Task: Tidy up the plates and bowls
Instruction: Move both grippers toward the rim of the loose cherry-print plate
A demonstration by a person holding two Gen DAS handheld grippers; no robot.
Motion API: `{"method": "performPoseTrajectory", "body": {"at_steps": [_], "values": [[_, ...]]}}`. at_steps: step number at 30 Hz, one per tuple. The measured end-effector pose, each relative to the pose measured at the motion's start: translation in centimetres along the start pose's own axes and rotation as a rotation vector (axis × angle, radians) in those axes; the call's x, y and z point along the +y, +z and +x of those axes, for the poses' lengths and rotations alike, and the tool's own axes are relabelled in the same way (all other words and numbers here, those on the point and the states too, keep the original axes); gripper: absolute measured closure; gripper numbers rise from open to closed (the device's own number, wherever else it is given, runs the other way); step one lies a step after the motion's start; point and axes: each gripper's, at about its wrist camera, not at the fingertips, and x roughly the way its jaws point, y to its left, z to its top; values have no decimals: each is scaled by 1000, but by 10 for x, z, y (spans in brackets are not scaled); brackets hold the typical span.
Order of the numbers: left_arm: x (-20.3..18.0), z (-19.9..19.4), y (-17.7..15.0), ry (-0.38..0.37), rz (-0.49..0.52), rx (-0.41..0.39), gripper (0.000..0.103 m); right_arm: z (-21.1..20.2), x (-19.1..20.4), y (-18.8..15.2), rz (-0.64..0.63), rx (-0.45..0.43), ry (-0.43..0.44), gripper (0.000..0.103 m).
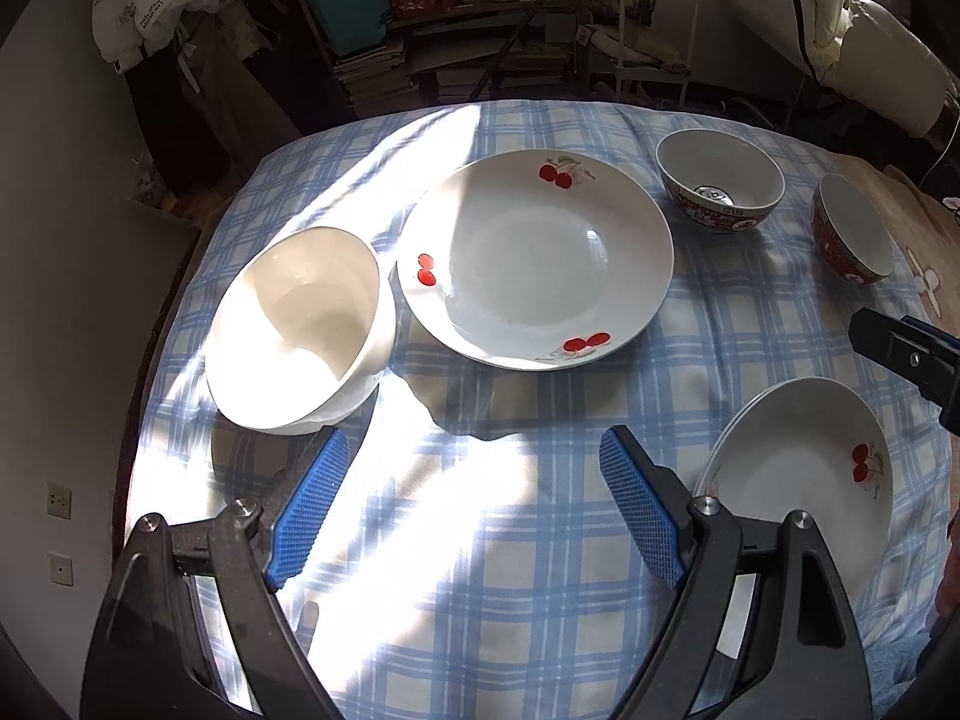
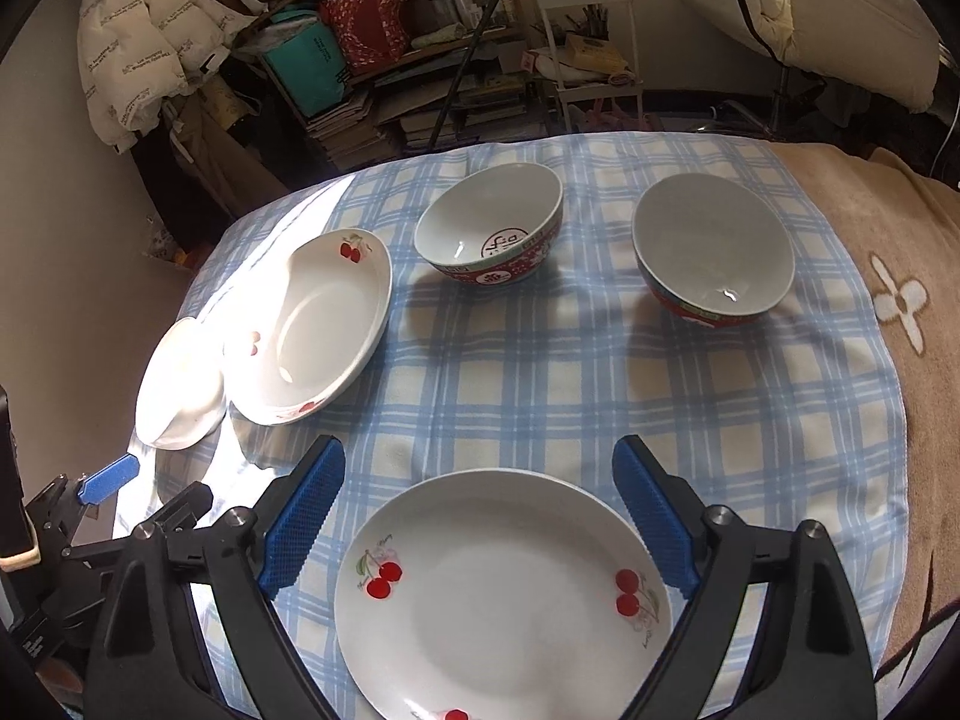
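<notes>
crockery on a blue checked cloth [image 2: 510, 372], listed left to right.

- white bowl [image 1: 300, 324], one: far left, in full sun, just beside the far cherry plate. deep and thick-walled, probably the heaviest piece; glazed and slippery, so take it across the rim wall.
- cherry plates, two: one [image 1: 534, 258] at the far left-centre, one [image 2: 504, 594] near, under the right gripper. rigid, brittle, shallow; pinch the raised rim edge, since the flat face gives no hold.
- red-patterned bowls, two: one [image 2: 489, 240] at the far centre, one [image 2: 714, 249] at the far right, well apart. light, fragile; grip over the lip.
- left gripper [image 1: 474, 504]: jaws spread, nothing between them, over bare cloth.
- right gripper [image 2: 480, 528]: jaws spread wide above the near plate, not pressing it.
</notes>
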Motion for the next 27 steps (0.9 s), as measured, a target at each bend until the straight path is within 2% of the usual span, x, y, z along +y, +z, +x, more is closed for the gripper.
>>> {"method": "performPoseTrajectory", "body": {"at_steps": [7,14,19,24,27], "values": [[22,9,43,-5,-16,-33,18,21,15,25,4,34,54,8],[46,30,86,-62,-30,-37,18,39,30,44,-8,56,40,8],[56,53,113,-130,-23,-25,18,46,43,54,-48,46,33,8],[61,82,131,-135,-2,27,19,53,54,65,-63,22,29,9],[62,97,138,-147,6,56,19,60,60,70,-75,19,32,13]]}}
